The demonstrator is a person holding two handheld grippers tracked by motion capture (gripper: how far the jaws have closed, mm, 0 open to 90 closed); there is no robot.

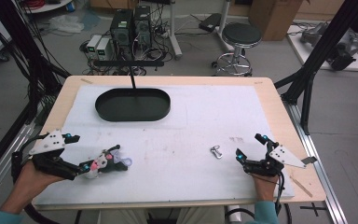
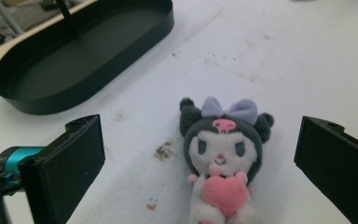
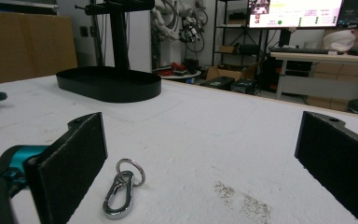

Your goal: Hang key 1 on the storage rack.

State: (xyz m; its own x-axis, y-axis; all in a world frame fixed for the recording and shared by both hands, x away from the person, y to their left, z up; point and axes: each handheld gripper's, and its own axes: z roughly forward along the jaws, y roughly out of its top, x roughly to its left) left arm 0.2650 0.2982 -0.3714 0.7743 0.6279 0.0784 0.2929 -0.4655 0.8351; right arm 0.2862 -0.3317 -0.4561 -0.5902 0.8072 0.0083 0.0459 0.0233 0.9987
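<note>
A small plush doll (image 1: 105, 162) with a black hood, purple bow and pink heart lies on the white mat at the front left. My left gripper (image 1: 83, 153) is open. In the left gripper view the doll (image 2: 221, 154) lies on its back between the wide-apart jaws of that gripper (image 2: 205, 163), touching neither. A silver carabiner with a ring (image 1: 216, 151) lies at the front right. My right gripper (image 1: 250, 146) stands open just right of it. In the right gripper view the carabiner (image 3: 121, 191) rests near the left jaw of that gripper (image 3: 200, 163).
A black oval tray (image 1: 133, 91) with nothing in it sits at the back of the mat, behind it a black post (image 1: 131, 74). The tray (image 2: 98, 88) is ahead and left of the doll. A stool, computers and cables stand on the floor beyond the table.
</note>
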